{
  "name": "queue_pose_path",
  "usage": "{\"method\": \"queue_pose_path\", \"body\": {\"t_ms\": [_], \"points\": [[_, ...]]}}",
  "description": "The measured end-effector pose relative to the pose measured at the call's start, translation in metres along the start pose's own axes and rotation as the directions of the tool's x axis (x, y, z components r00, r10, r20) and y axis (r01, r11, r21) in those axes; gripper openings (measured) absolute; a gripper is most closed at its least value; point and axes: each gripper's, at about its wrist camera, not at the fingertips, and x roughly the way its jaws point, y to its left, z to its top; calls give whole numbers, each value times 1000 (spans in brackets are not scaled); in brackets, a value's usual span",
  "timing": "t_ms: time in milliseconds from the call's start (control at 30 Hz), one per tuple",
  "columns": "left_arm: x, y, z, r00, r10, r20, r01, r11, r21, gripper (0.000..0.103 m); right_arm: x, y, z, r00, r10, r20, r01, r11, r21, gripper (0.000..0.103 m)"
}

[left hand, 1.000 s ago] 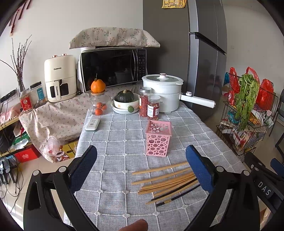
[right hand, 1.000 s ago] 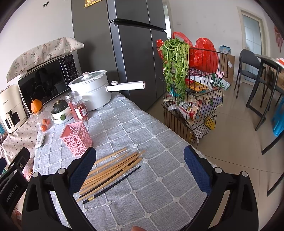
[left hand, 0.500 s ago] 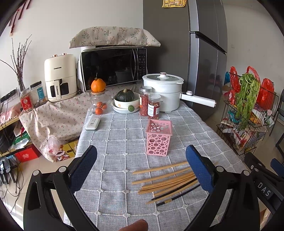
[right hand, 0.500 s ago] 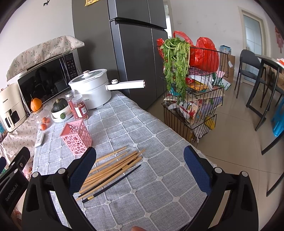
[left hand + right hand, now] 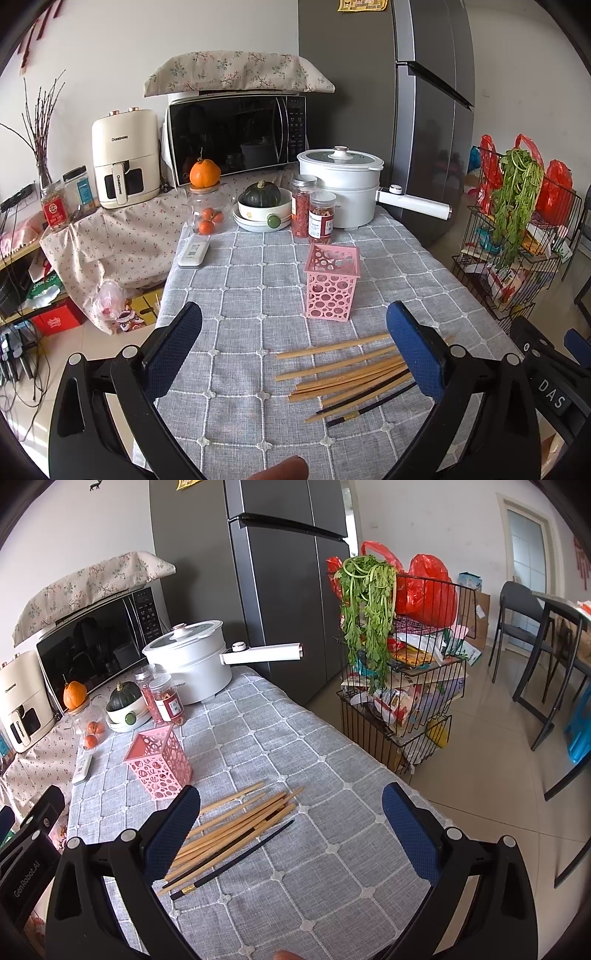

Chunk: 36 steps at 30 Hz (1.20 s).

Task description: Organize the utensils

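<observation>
Fingers (image 5: 173,343) of both grippers spread wide, holding nothing, above the grey checked-cloth table (image 5: 236,295). Loose wooden and black chopsticks (image 5: 236,827) lie beside the upright pink perforated holder (image 5: 331,282); grey fridge (image 5: 266,579) behind.

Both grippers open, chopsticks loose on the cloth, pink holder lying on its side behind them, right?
Not quite: the pink holder stands upright, as the left wrist view shows. Both the left gripper and right gripper are open; the chopsticks lie loose.
</observation>
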Motion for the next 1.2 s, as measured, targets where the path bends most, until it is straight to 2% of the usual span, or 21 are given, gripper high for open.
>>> {"method": "queue_pose_path", "body": {"t_ms": [233, 300, 367, 467, 533, 633, 667, 700, 733, 767, 800, 833, 900, 933, 967, 1000, 1033, 1067, 1200], "points": [[4, -4, 0, 1000, -8, -21, 8, 1000, 7, 96, 3, -4, 2, 1000, -4, -20, 4, 1000, 17, 96], [10, -4, -1, 997, -41, -59, 42, 999, 13, 96, 7, -12, 6, 999, -4, -39, 6, 999, 51, 96], [20, -8, 2, 987, -102, -125, 105, 994, 15, 96, 11, -25, 11, 998, -7, -56, 13, 995, 100, 96], [41, -16, 4, 947, -218, -235, 224, 975, -3, 96, 18, -46, 18, 996, -25, -83, 38, 986, 159, 96], [57, -31, 8, 913, -278, -298, 290, 957, -3, 96, 25, -61, 21, 993, -24, -115, 48, 976, 210, 96], [80, -64, 24, 868, -350, -351, 386, 922, 34, 96, 40, -80, 24, 984, 30, -177, 24, 955, 297, 96], [89, -76, 30, 849, -377, -369, 420, 906, 41, 96, 45, -85, 23, 977, 61, -202, 8, 946, 324, 96], [100, -90, 35, 820, -408, -401, 465, 884, 53, 96, 54, -91, 22, 964, 113, -239, -18, 930, 368, 96], [115, -110, 37, 784, -418, -459, 512, 854, 95, 96, 63, -96, 19, 945, 174, -276, -45, 908, 417, 96], [130, -128, 36, 758, -391, -522, 532, 833, 149, 96, 70, -99, 16, 926, 227, -302, -68, 886, 458, 96], [143, -141, 32, 745, -341, -573, 529, 826, 196, 96, 78, -101, 13, 903, 280, -327, -87, 862, 499, 96], [161, -156, 25, 732, -265, -628, 513, 820, 253, 96, 87, -104, 8, 867, 349, -356, -108, 828, 550, 96], [185, -171, 13, 710, -181, -681, 504, 806, 311, 95, 98, -104, 0, 817, 426, -390, -120, 786, 607, 96], [197, -176, 8, 702, -151, -696, 502, 798, 334, 92, 100, -103, -3, 801, 445, -401, -119, 775, 621, 96], [205, -179, 4, 692, -131, -709, 503, 793, 344, 81, 103, -102, -5, 785, 462, -413, -118, 765, 633, 96], [217, -181, -2, 667, -115, -736, 508, 793, 337, 66, 103, -101, -7, 776, 469, -421, -116, 763, 636, 96], [225, -179, -5, 643, -110, -758, 512, 797, 319, 61, 104, -101, -9, 770, 474, -427, -114, 761, 638, 96], [229, -174, -9, 631, -105, -768, 513, 799, 313, 54, 104, -101, -9, 765, 478, -432, -113, 759, 641, 96], [243, -174, -17, 613, -91, -785, 526, 788, 319, 37, 106, -103, -12, 739, 513, -436, -108, 730, 675, 96]]}}
